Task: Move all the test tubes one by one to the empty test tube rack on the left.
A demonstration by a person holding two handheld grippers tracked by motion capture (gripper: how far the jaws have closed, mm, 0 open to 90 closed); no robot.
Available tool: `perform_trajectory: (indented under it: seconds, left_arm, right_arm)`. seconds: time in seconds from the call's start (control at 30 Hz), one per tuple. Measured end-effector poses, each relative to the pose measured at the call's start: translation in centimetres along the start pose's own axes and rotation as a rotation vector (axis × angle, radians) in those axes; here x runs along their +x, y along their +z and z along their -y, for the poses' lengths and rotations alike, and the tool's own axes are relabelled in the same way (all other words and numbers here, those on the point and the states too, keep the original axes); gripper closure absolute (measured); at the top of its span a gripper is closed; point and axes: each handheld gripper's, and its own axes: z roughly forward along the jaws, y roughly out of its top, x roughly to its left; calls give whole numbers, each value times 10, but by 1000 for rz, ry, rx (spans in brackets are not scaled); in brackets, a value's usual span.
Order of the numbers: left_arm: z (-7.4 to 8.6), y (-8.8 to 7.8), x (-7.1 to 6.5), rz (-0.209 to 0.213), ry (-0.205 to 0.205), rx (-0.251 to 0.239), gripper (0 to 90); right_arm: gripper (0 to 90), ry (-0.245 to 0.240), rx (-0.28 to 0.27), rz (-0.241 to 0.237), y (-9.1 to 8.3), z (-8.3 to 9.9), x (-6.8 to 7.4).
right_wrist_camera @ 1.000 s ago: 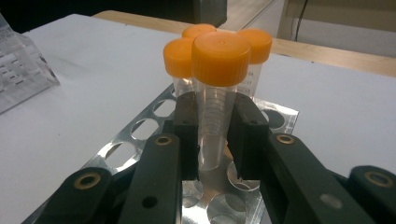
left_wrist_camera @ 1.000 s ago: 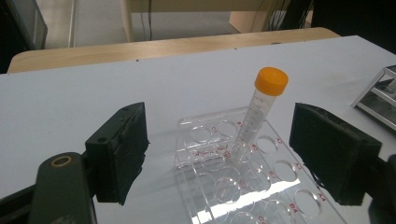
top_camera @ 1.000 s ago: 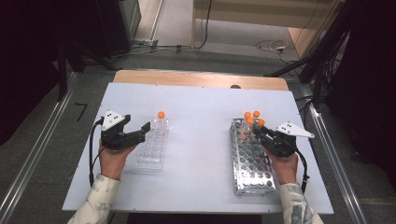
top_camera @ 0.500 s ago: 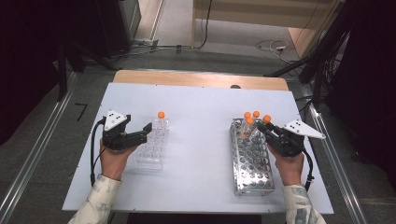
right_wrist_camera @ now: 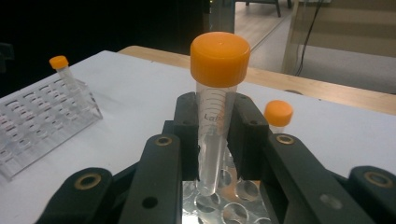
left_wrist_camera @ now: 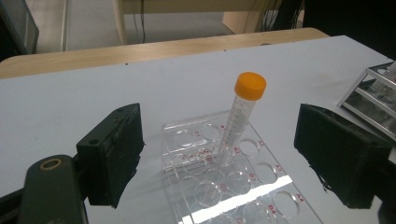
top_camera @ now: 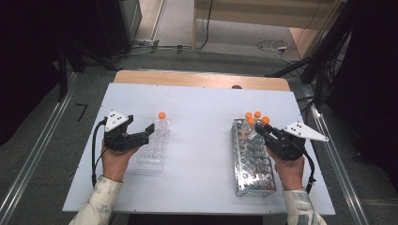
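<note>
My right gripper (right_wrist_camera: 215,140) is shut on a clear tube with an orange cap (right_wrist_camera: 217,107), held upright with its tip just above the holes of the metal rack (top_camera: 251,164). In the high view the held tube (top_camera: 264,123) is at the rack's far end, beside three other orange-capped tubes (top_camera: 252,116) standing in it. My left gripper (top_camera: 149,130) rests over the clear plastic rack (top_camera: 151,152), its jaws wide open. One orange-capped tube (left_wrist_camera: 242,112) stands in the clear rack (left_wrist_camera: 243,186), just beyond the open pads (left_wrist_camera: 116,154).
The white tabletop (top_camera: 202,108) lies between the two racks, with a wooden strip (top_camera: 197,78) along its far edge. Metal rails run along both sides of the table, and cables lie on the floor beyond it.
My right gripper has risen and shifted slightly right with the tube in it, lifting the tube above its neighbours. The left hand has stayed where it was.
</note>
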Motion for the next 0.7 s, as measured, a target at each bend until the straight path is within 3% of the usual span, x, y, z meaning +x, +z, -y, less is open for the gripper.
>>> perform_trajectory:
  seconds: [0.23, 0.7]
  left_arm:
    - [-1, -1, -3, 17, 2, -1, 160]
    - [-2, 0, -16, 51, 30, 3, 160]
  right_arm:
    - [725, 6, 11, -57, 7, -2, 17]
    - [725, -48, 63, -145, 28, 1, 57]
